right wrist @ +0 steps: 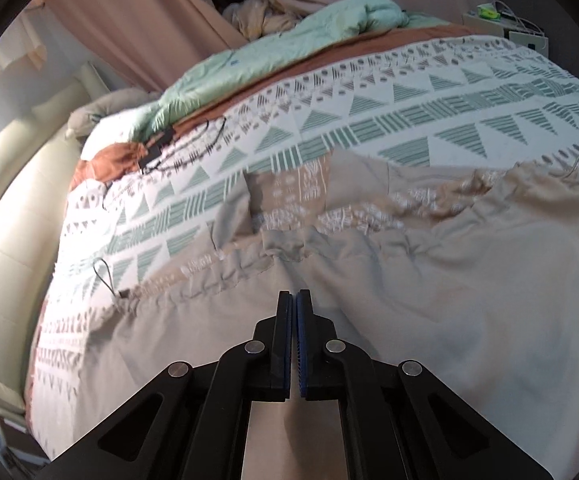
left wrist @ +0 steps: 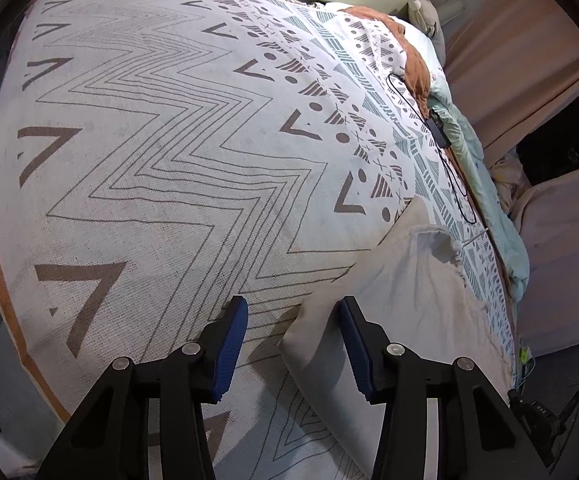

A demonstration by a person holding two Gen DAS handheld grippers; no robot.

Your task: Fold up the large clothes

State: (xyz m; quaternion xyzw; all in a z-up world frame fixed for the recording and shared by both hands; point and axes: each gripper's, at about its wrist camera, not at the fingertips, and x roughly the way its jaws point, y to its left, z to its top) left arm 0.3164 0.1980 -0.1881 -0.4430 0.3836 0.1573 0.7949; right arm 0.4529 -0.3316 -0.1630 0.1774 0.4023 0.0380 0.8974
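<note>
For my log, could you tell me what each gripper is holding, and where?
Left gripper open around the beige garment corner, holding nothing; right gripper shut, no fabric visibly pinched.

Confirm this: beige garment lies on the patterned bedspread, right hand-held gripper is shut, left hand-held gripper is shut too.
Not quite. The left hand-held gripper is open, its jaws spread above a corner of the beige garment, as the left wrist view shows. The rest holds: the garment lies on the patterned bedspread, and the right hand-held gripper is shut.
</note>
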